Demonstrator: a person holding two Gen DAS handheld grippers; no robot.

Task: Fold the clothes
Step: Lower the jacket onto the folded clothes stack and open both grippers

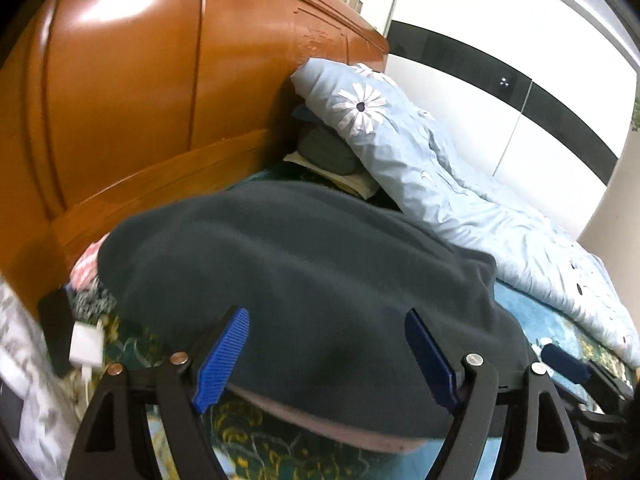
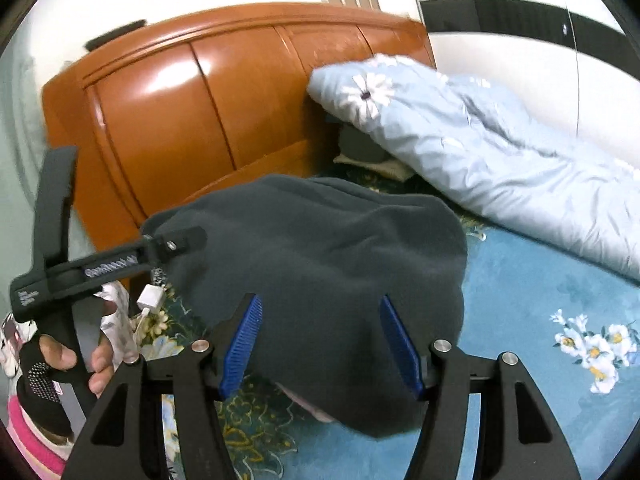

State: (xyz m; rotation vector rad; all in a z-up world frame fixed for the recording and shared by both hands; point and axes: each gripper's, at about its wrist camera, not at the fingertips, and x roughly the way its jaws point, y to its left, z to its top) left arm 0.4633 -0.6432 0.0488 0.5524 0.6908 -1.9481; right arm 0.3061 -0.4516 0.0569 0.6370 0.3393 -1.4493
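Dark fleece garment [image 1: 304, 280] lies on bed [image 2: 520, 300], long axis approx 10–4 o'clock. Left gripper [image 1: 326, 354] and right gripper [image 2: 322, 344]: jaws apart, nothing clamped.

A home bedroom: a bed [image 2: 520, 280] with floral blue sheet, glossy wooden headboard [image 1: 160, 100] at its far edge, pale-blue daisy quilt [image 1: 440, 168].

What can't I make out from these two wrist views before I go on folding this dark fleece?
- Dark fleece garment: left wrist view is motion-blurred; sleeves, collar and type unreadable.
- Its near edge, right wrist view: hidden behind the right gripper.
- Items under the blue floral quilt: mostly covered by it, unidentifiable.
- Left gripper: fingertips buried in fleece in the right wrist view.
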